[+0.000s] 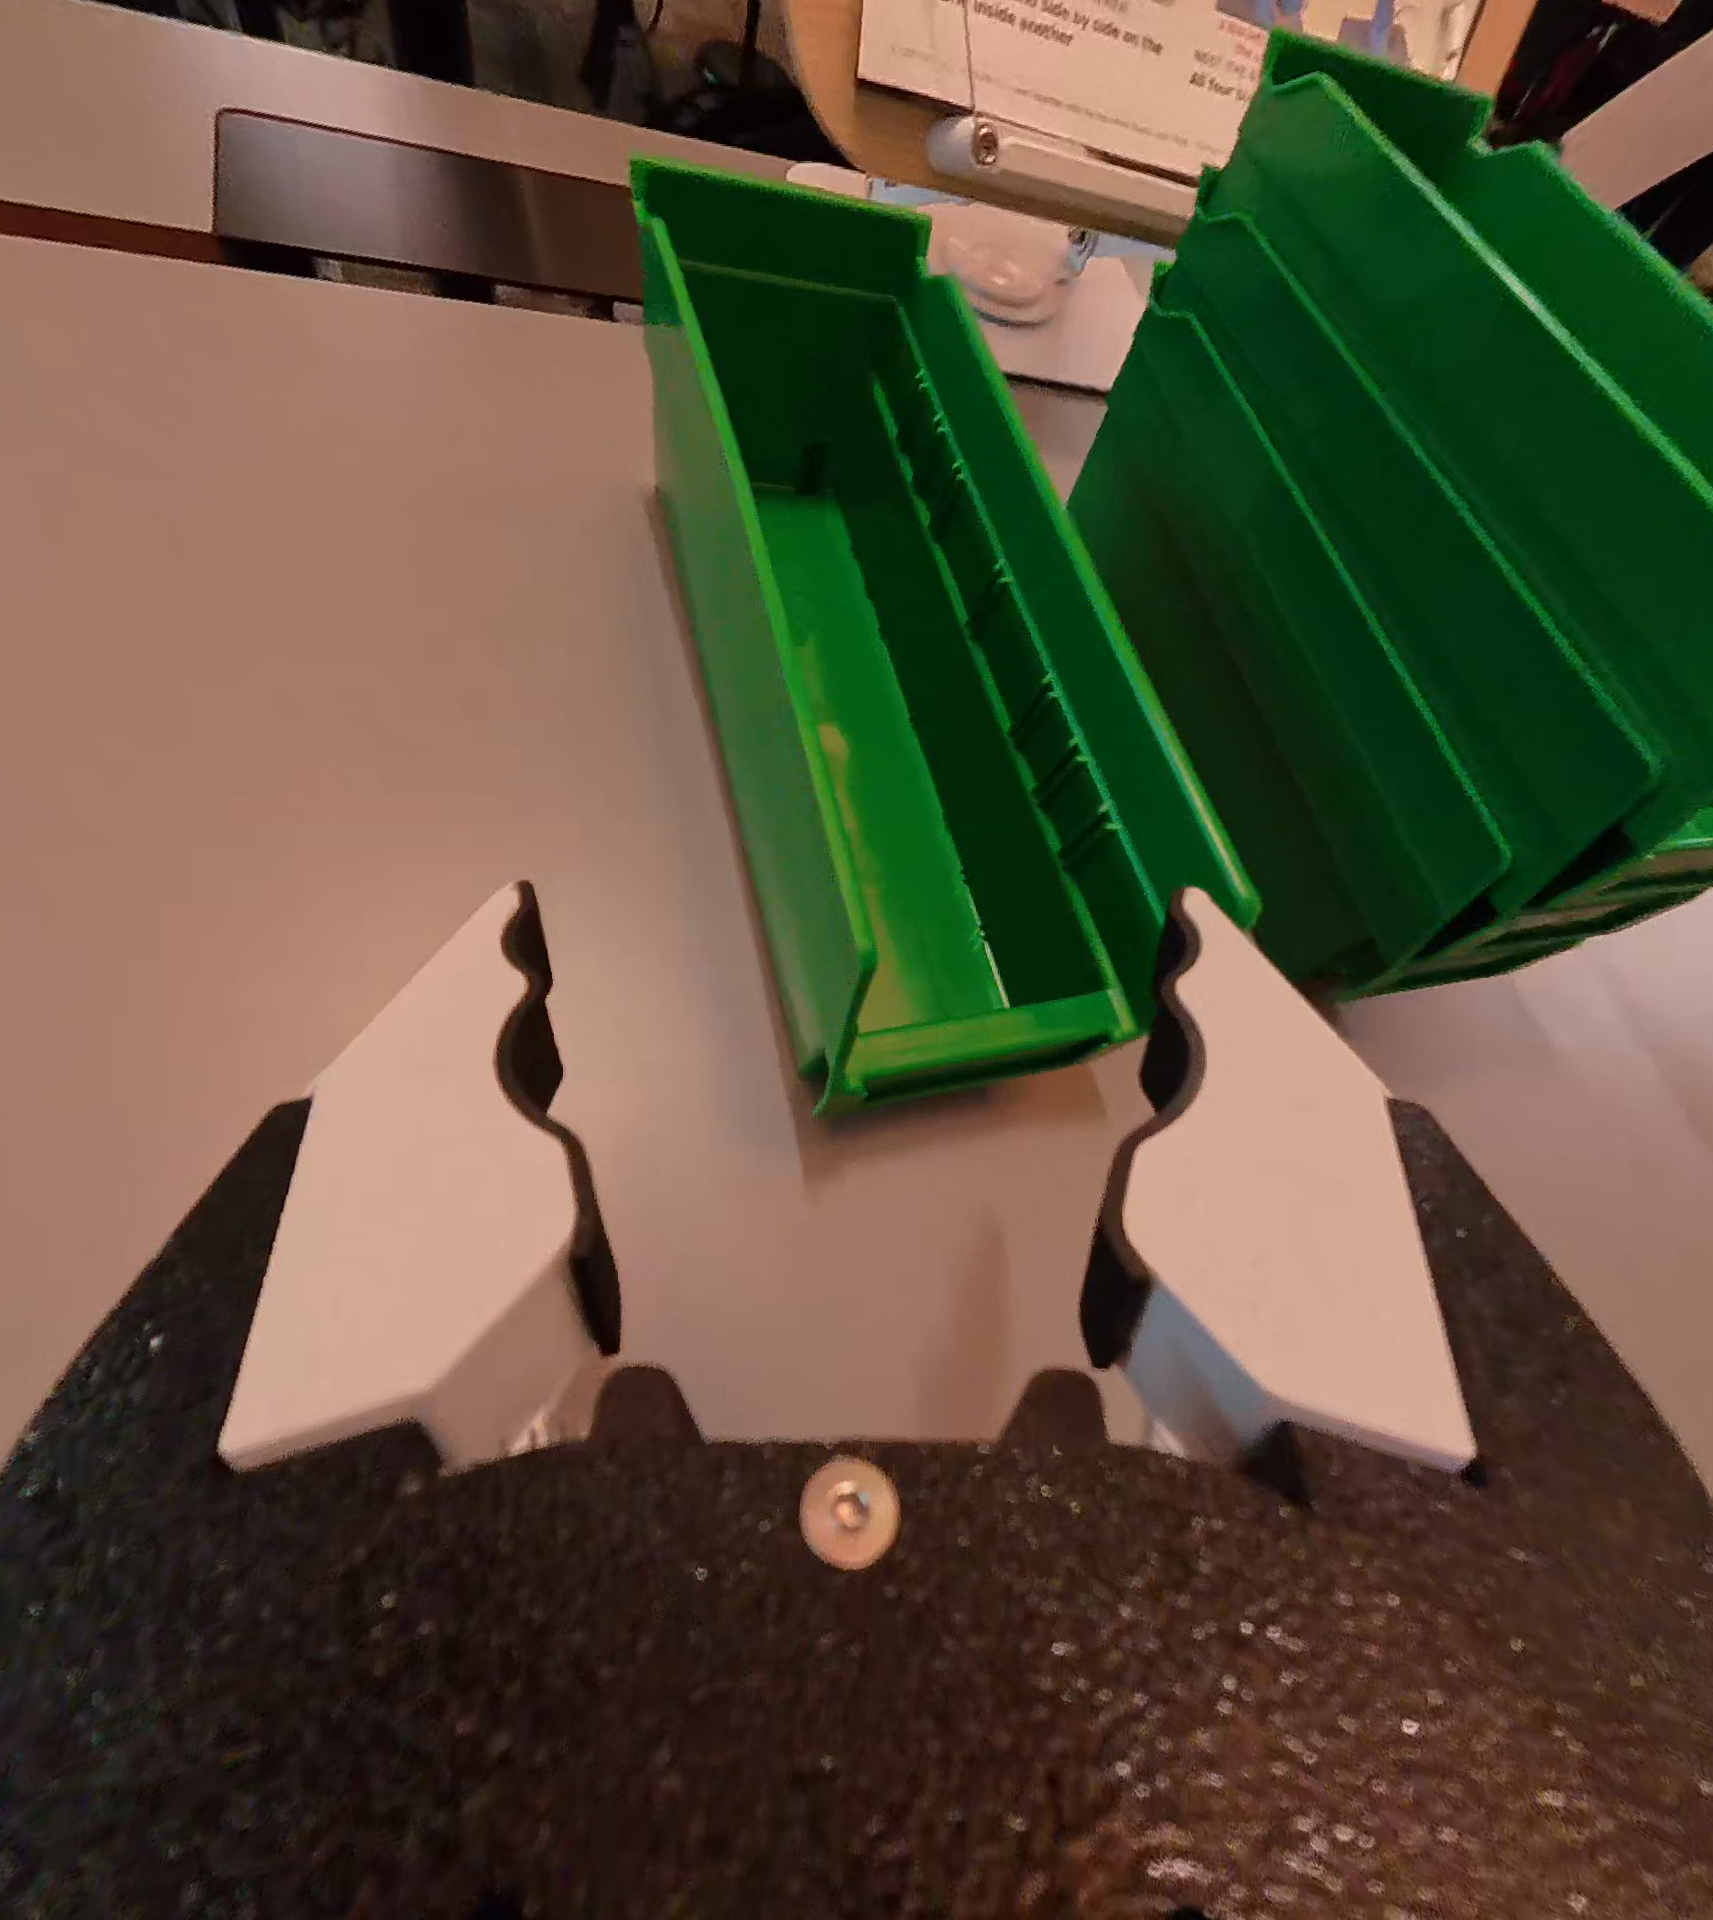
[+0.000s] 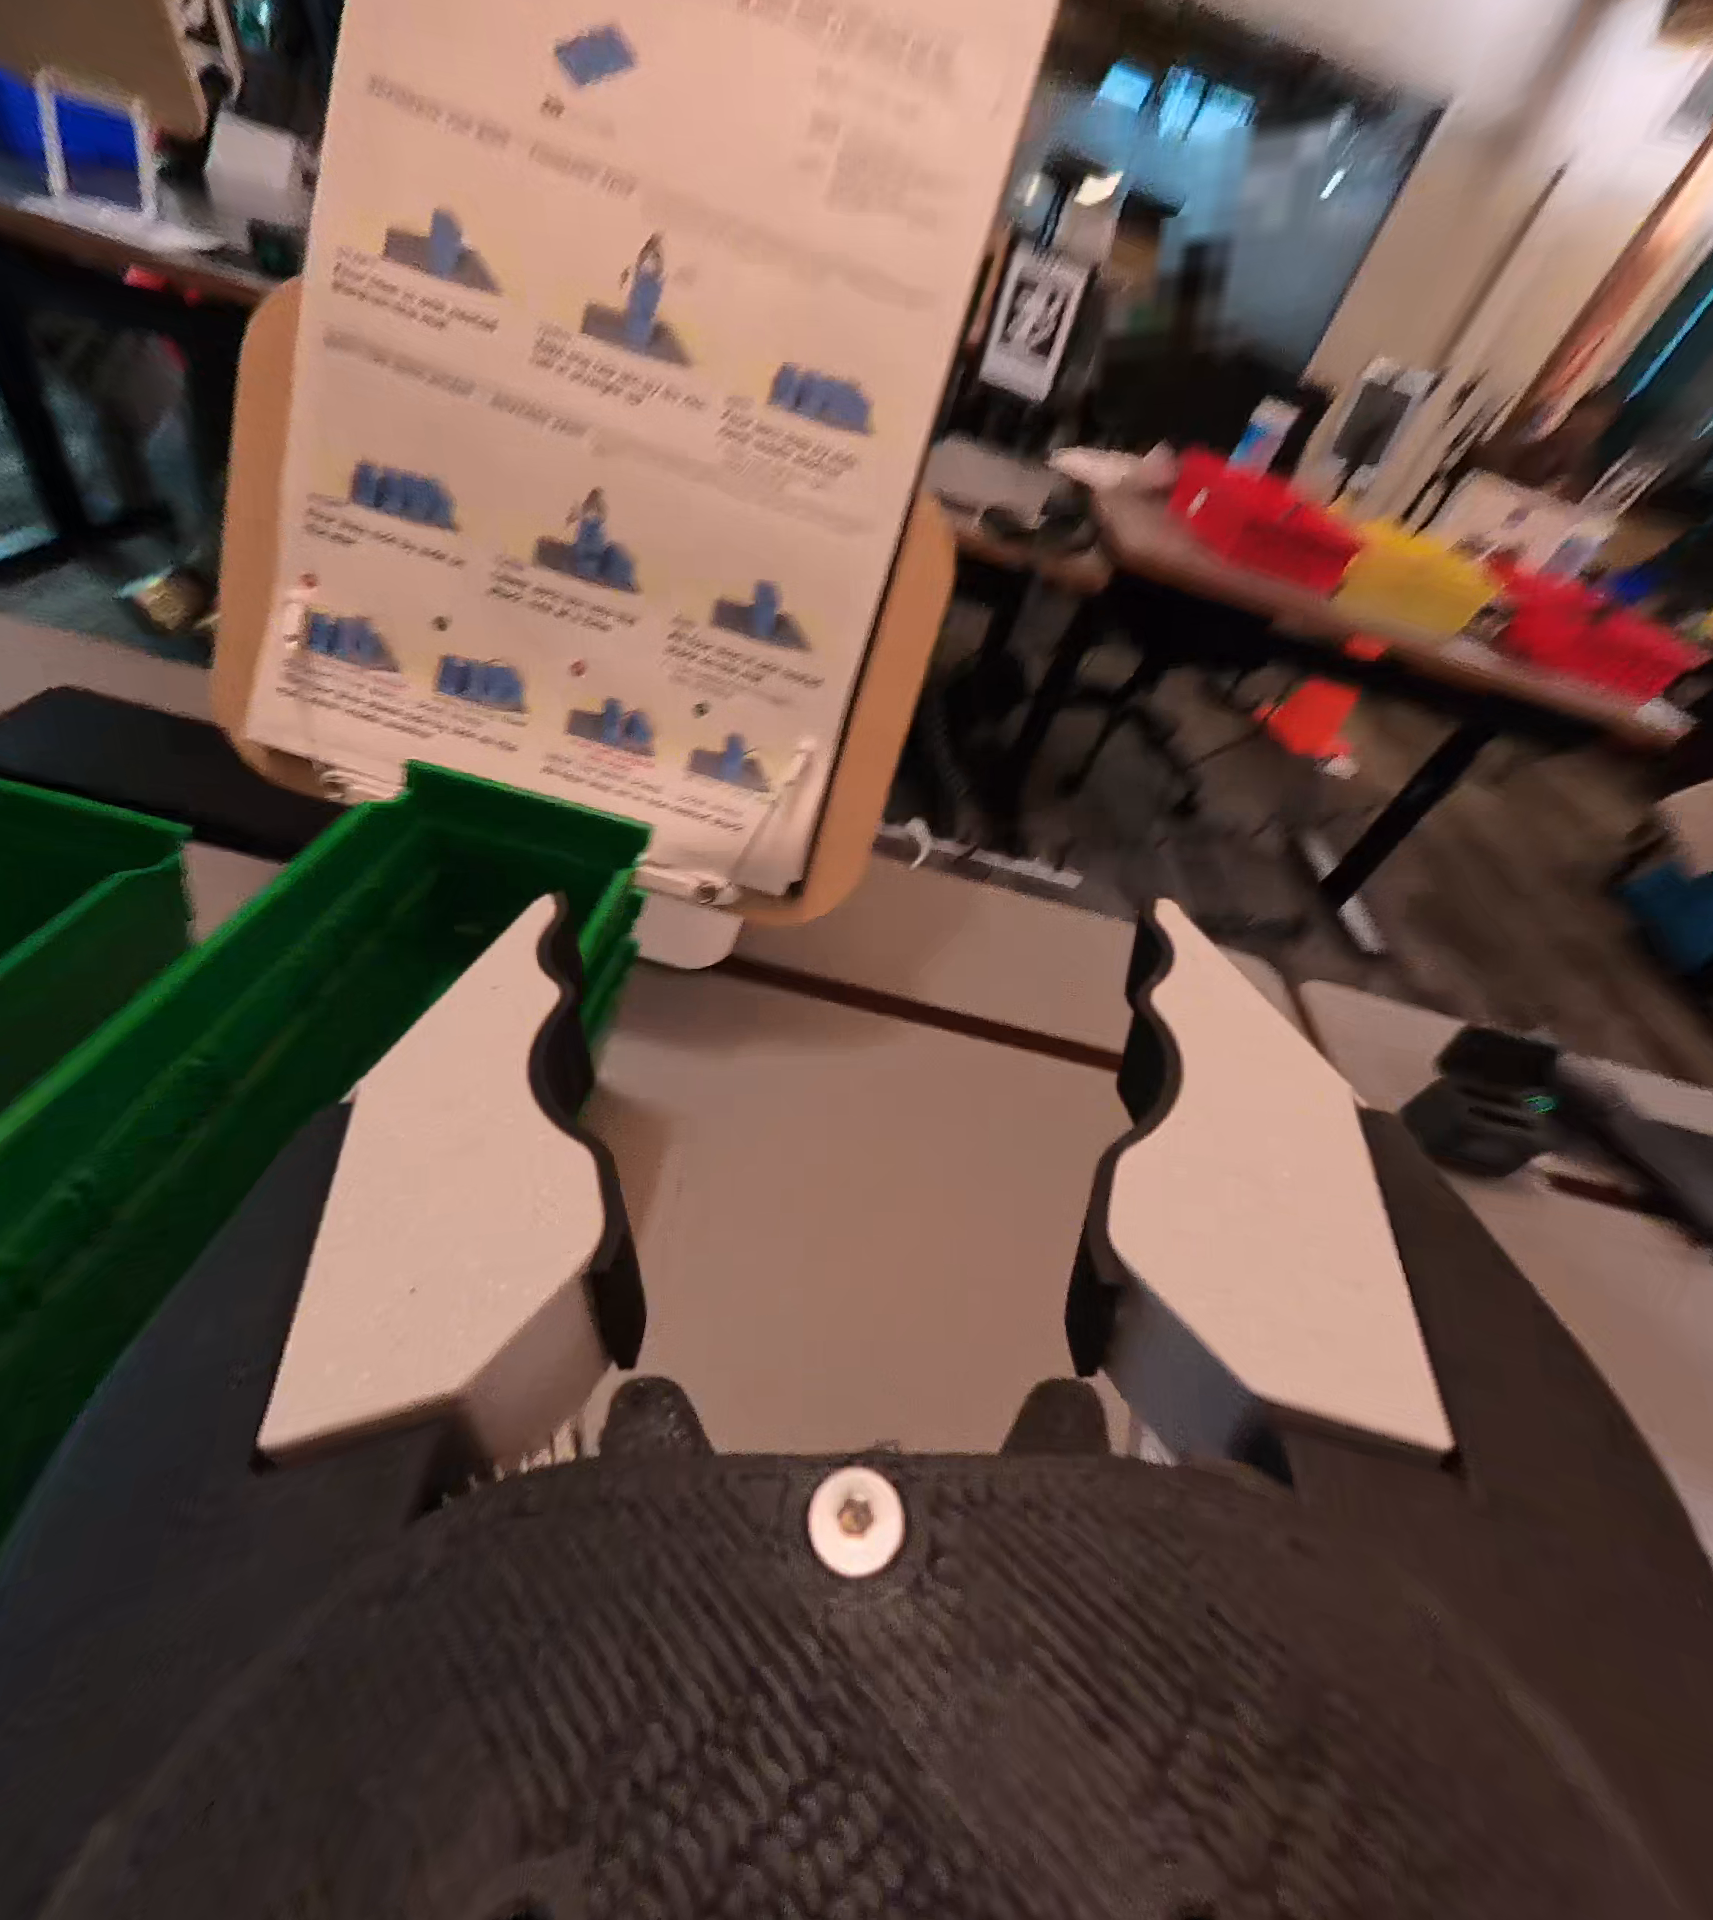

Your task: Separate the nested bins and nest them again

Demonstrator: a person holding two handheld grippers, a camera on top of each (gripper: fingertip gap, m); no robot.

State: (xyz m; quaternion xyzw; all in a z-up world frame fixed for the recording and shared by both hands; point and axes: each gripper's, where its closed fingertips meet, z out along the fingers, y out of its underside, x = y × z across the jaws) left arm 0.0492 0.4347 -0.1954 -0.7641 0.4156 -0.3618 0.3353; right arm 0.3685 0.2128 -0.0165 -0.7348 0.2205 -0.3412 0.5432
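A single long green bin (image 1: 893,644) stands upright on the grey table (image 1: 260,623) just ahead of my left gripper (image 1: 852,914), which is open and empty. To its right a nested stack of green bins (image 1: 1434,561) sits tilted, its stepped rims showing. In the right wrist view the stack (image 2: 239,1039) lies at the left beside my open, empty right gripper (image 2: 852,925), and the single bin (image 2: 10,894) shows at the far left edge.
An instruction sheet on a wooden stand (image 2: 623,416) rises behind the bins. A black device (image 2: 1486,1101) lies on the table at the right. A far table (image 2: 1403,634) holds red and yellow bins (image 2: 1413,582). A dark panel (image 1: 416,197) is set in the back left.
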